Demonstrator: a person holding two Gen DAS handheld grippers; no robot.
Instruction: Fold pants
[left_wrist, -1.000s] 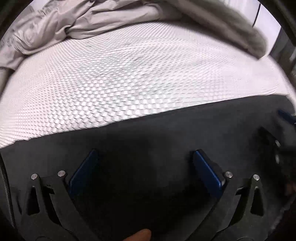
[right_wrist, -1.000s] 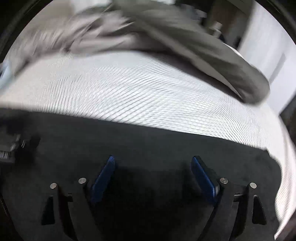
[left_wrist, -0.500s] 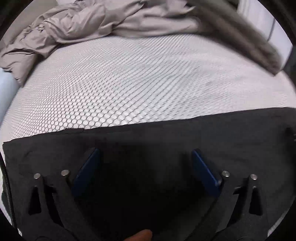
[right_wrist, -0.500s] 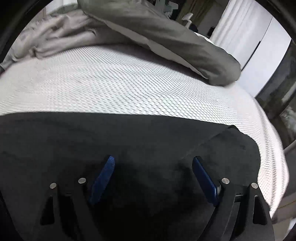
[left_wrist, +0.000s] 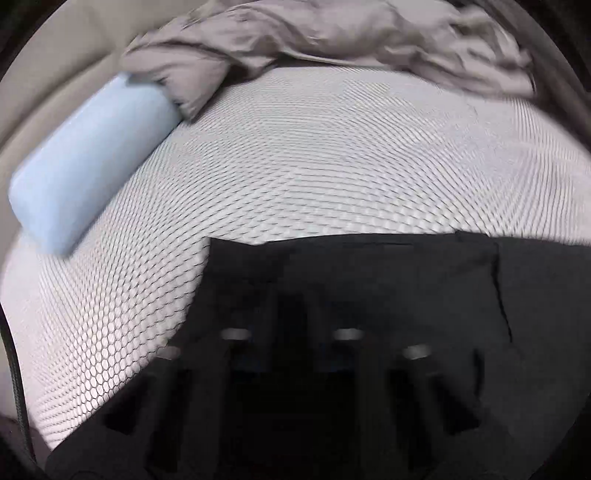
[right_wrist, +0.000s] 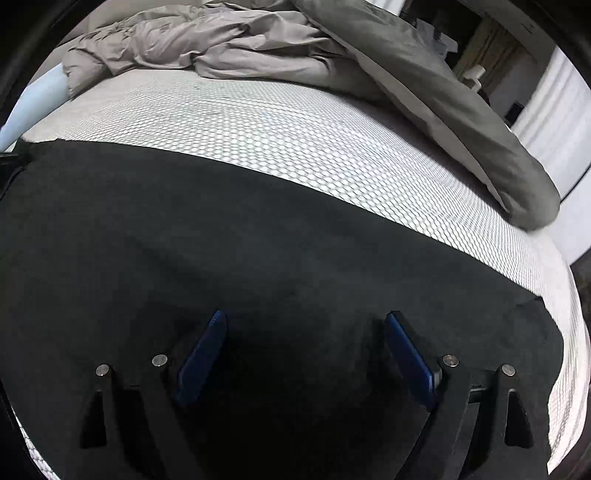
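While the left wrist view is smeared with motion, it shows the black fabric pants (left_wrist: 388, 295) lying flat on the white honeycomb-mesh mattress (left_wrist: 314, 166), with one squared end of the garment near the mattress's left edge and bare mesh beyond it. A pale blue bolster pillow (left_wrist: 85, 162) lies along that left edge, and a crumpled grey-beige duvet (left_wrist: 351, 37) is heaped across the far edge. The left gripper (left_wrist: 291, 354) sits low over the dark cloth; its fingers look close together, but they blur into the fabric and I cannot tell whether they pinch it.

From the right wrist view, sharp and steady, the pants (right_wrist: 258, 229) spread in a long band along the near edge of the mattress (right_wrist: 295, 140), reaching almost to its right edge. The right gripper (right_wrist: 306, 350) hovers over the cloth with its blue pads (right_wrist: 201, 354) well apart, holding nothing. The duvet (right_wrist: 424, 92) drapes down the far right corner.

Judging by this, the pants are laid out and smoothed, and a fold is about to start. Next, each gripper needs a firm pinch on an end or edge, then a carry across. Open mesh between pants and duvet leaves room; the near edge offers little.
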